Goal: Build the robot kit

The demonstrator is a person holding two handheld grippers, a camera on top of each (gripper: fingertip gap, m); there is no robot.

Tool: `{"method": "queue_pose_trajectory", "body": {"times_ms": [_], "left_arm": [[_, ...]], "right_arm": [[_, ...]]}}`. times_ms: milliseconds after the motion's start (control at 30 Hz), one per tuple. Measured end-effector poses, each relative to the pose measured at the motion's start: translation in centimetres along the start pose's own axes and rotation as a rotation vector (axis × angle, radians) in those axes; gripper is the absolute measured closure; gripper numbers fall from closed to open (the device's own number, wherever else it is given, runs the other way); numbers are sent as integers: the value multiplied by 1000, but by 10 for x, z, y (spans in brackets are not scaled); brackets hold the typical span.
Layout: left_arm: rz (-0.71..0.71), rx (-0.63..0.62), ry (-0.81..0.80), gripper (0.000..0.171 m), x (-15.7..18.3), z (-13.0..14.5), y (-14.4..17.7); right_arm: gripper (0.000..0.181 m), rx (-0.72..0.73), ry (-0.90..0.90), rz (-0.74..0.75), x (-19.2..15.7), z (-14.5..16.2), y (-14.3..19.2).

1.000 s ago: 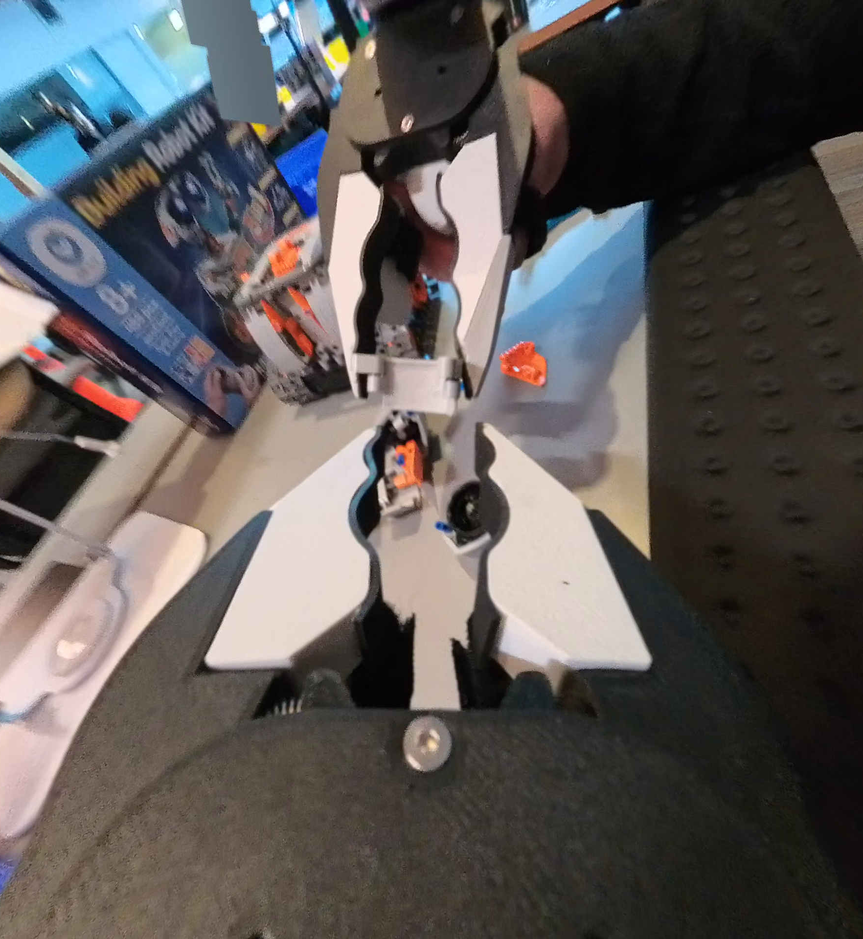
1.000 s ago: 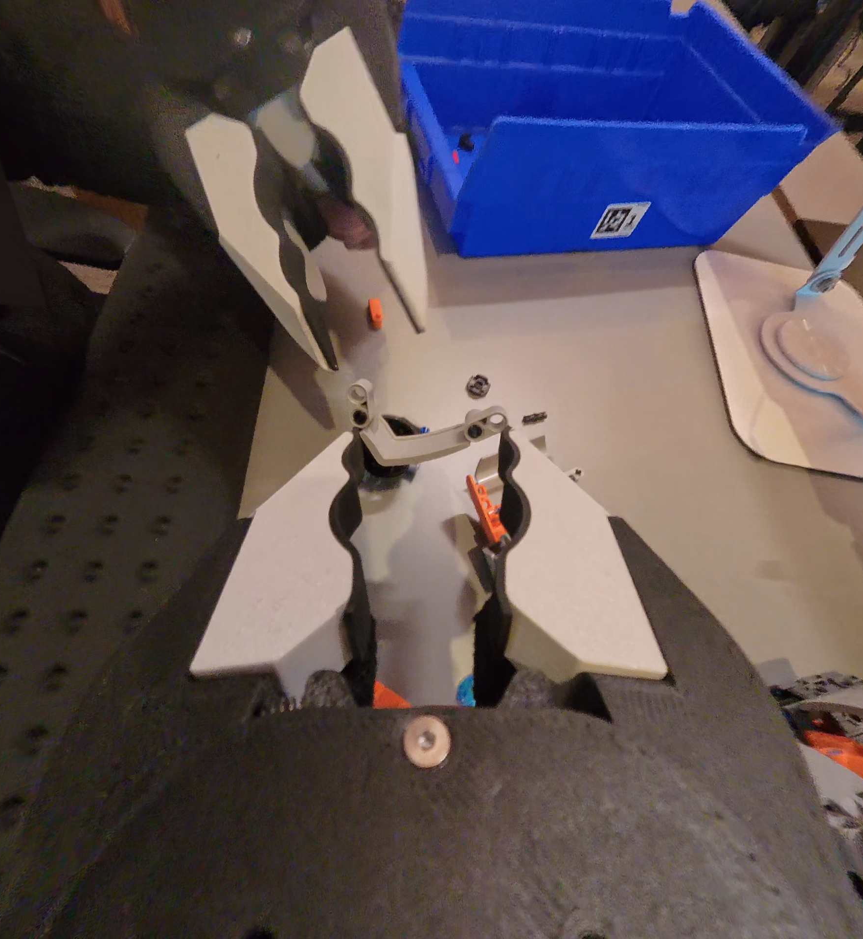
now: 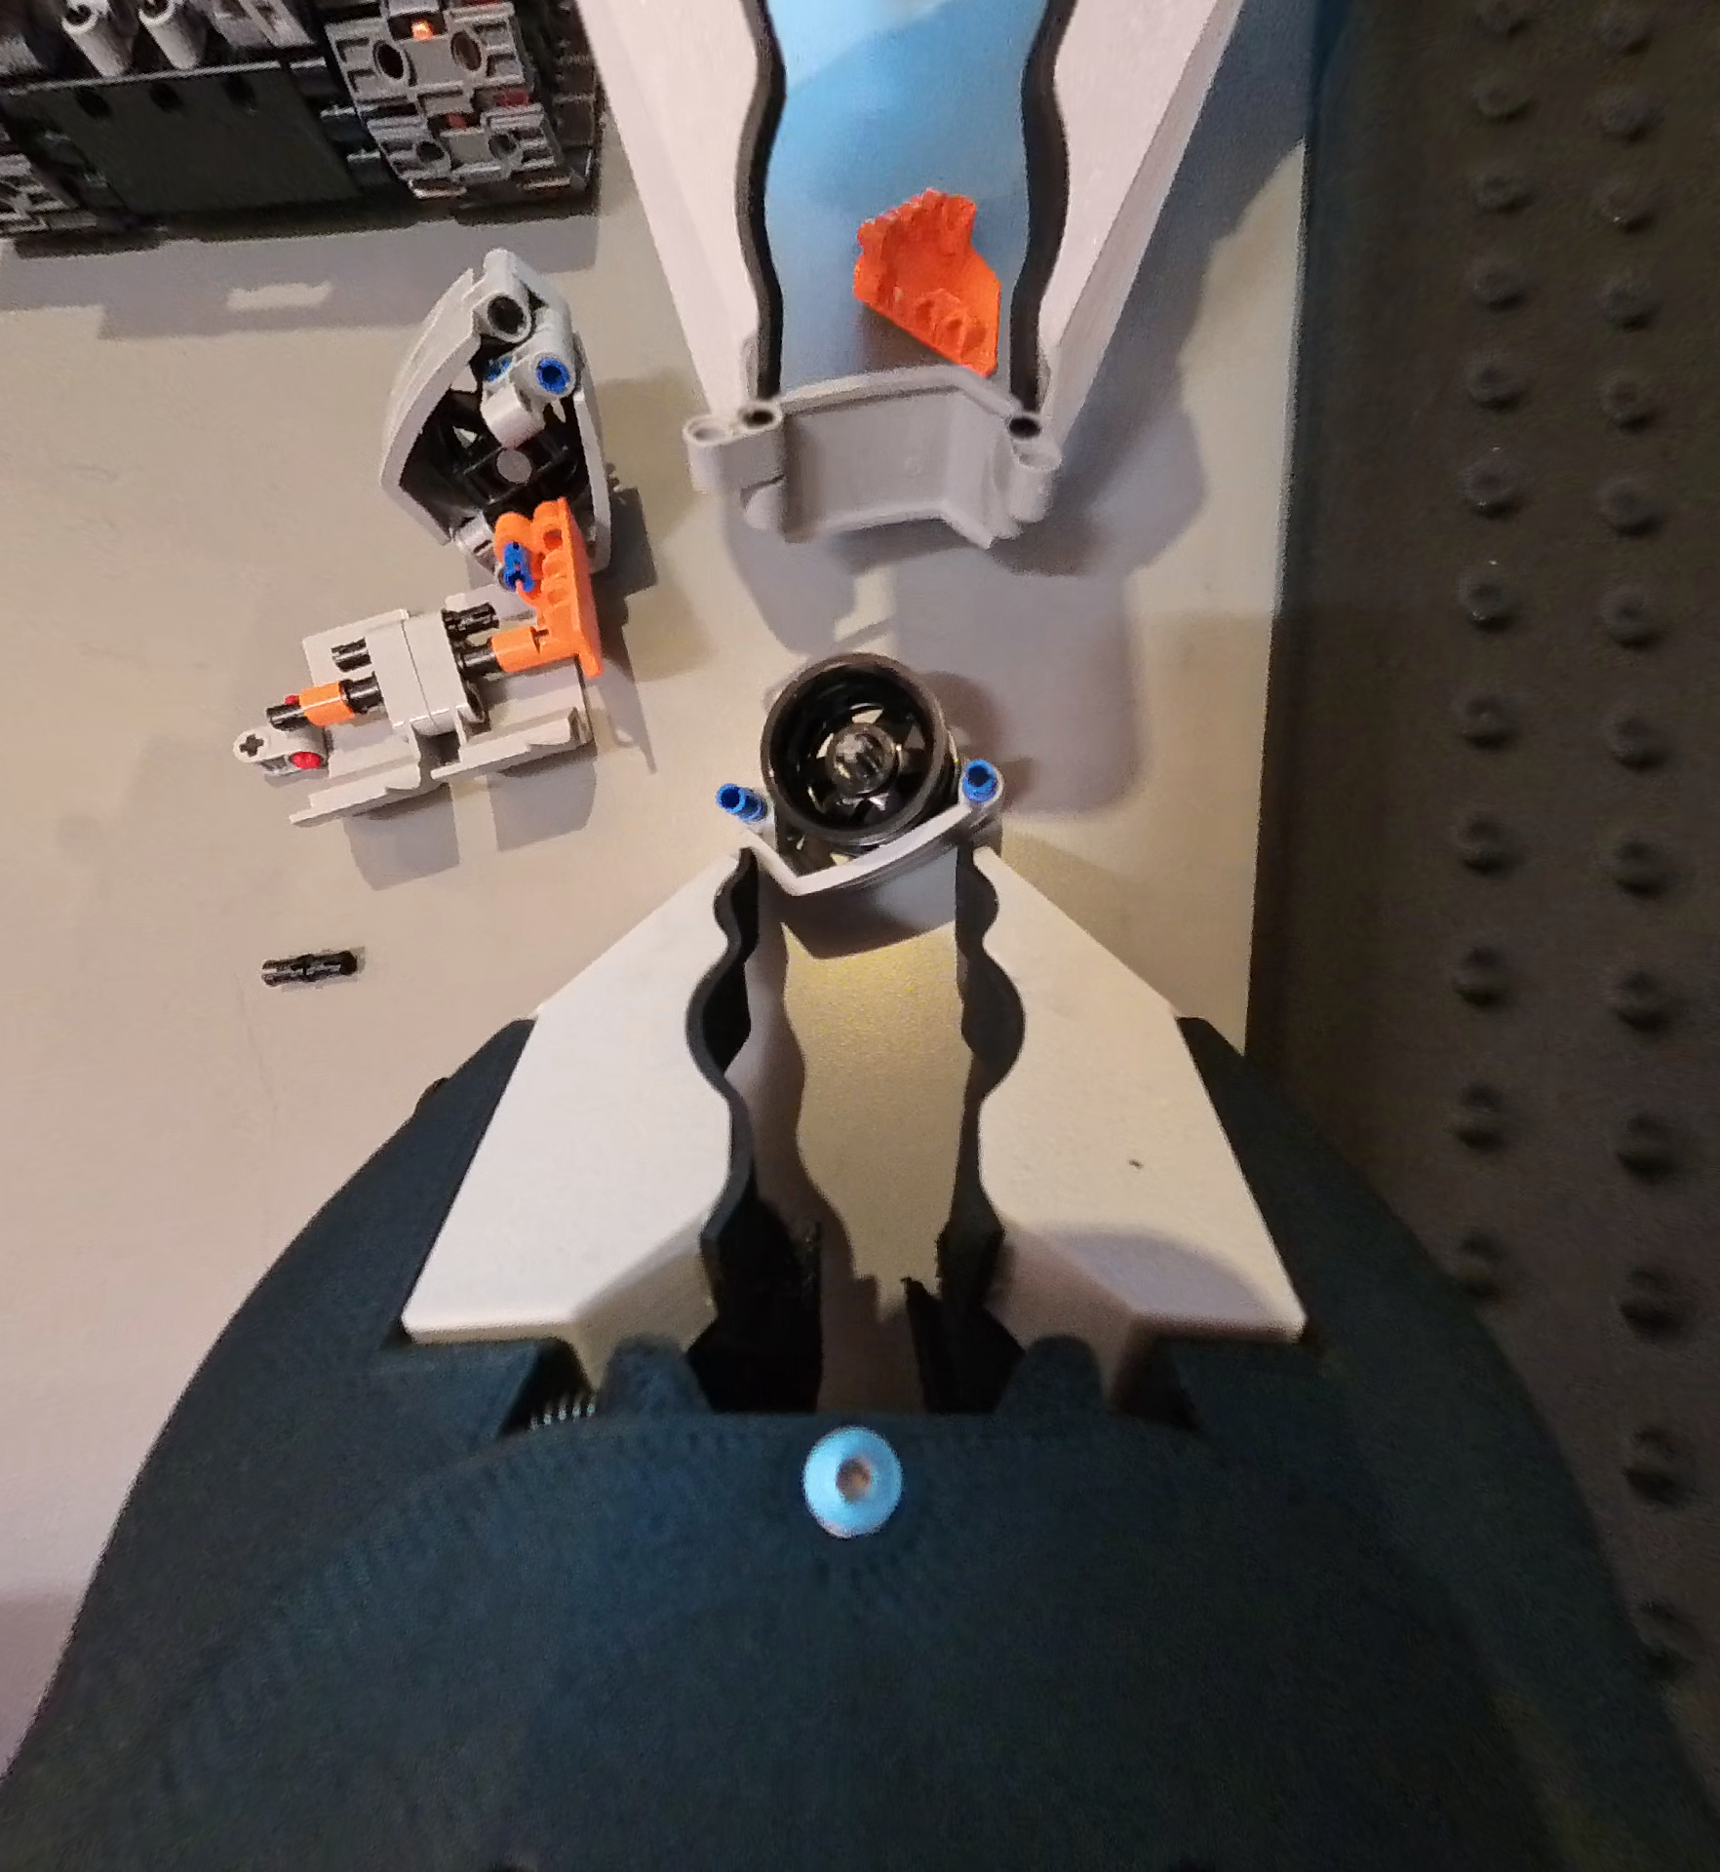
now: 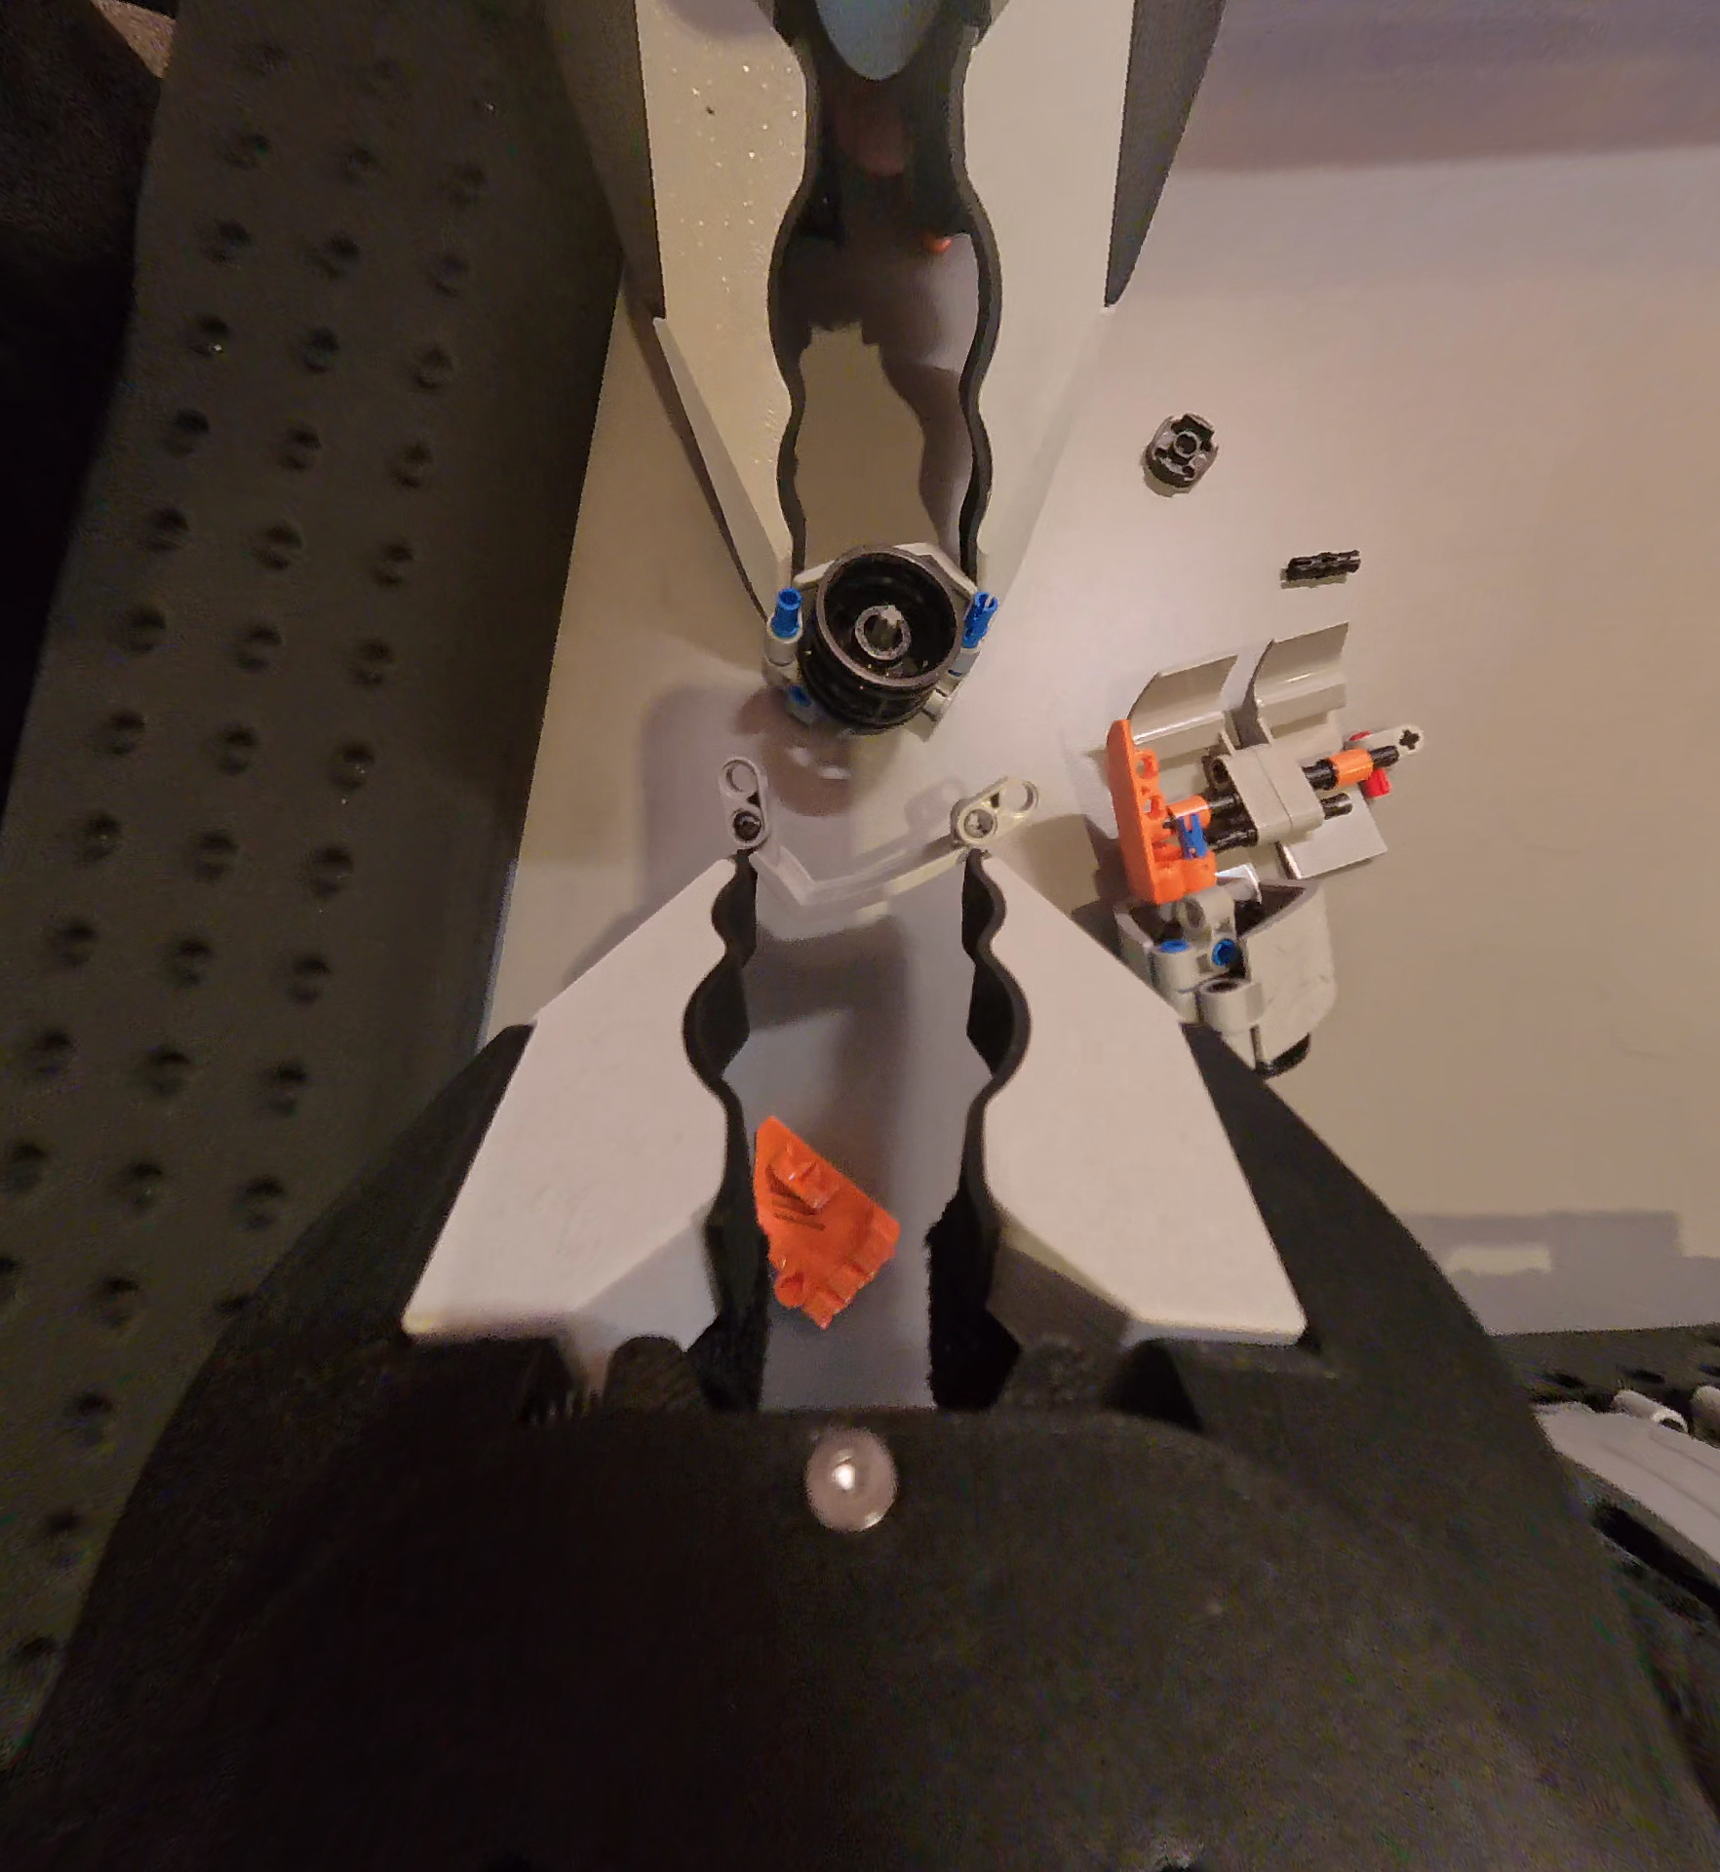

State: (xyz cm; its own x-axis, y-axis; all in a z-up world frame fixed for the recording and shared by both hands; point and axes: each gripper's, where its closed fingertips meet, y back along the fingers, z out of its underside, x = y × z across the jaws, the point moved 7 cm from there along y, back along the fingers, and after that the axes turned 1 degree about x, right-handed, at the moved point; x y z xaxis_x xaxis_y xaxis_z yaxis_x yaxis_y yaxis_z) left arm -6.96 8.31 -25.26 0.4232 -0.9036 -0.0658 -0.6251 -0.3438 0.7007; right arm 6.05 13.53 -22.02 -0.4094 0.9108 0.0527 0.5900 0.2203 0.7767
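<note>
Left wrist view: left claw [image 3: 861, 866] pinches a grey bracket carrying a black wheel [image 3: 854, 762], light rigid plastic, gripped by its flat sides above the desk [image 3: 106, 1013]. Right wrist view: right claw [image 4: 861, 861] pinches a thin grey curved panel [image 4: 861, 876], likely snap-fragile.

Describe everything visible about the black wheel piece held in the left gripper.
The wheel piece is a black ribbed plastic hub with a hollow face and a small central axle hole, seated in a curved grey bracket. Blue pins stick out on either side. The left gripper is shut on the bracket at its tips, with the hub's open face turned toward the right gripper. It hangs above the beige table, its shadow below. The right gripper's own grey panel sits just short of it, apart.
</note>
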Motion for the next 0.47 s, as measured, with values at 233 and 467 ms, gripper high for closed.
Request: {"method": "queue_pose_trajectory", "body": {"times_ms": [233,467], "left_arm": [[21,15,24,115,2,-1,1],[1,21,-5,123,2,-5,-1]], "right_arm": [[142,27,-2,3,-2,-6,-7],[142,36,-6,2,-4,-11,-16]]}}
